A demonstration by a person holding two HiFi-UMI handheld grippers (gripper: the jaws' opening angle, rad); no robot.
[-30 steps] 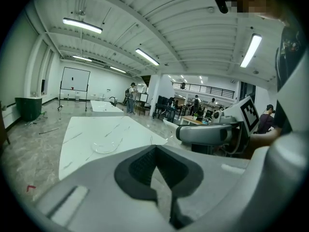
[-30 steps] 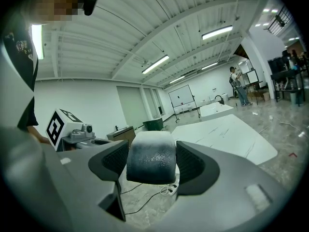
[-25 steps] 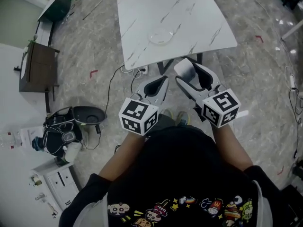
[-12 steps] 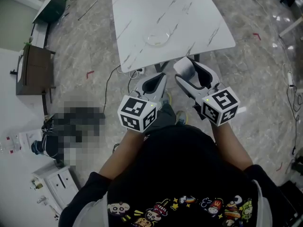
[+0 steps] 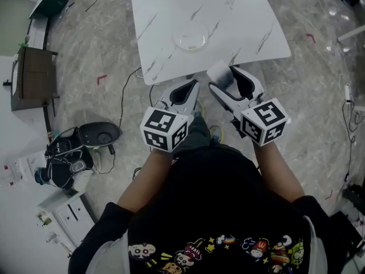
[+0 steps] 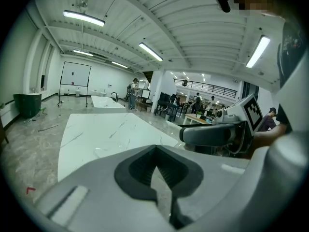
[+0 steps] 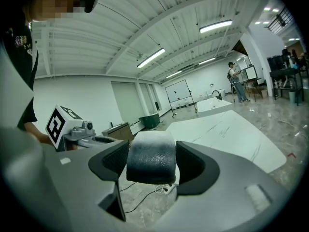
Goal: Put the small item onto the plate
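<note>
A clear glass plate lies near the middle of the white marble table. My right gripper hovers just off the table's near edge, shut on a small white-and-grey rounded item, which fills the gap between the jaws in the right gripper view. My left gripper is beside it on the left, shut with nothing in it; in the left gripper view its jaws meet. The plate shows faintly on the table in that view.
A white power strip and black cable lie on the floor under the table's near-left corner. A black round device and a bag sit on the floor at left. A brown cabinet stands far left.
The view has shifted slightly, and both grippers stand a little closer to the table's near edge. The right gripper still holds the small item.
</note>
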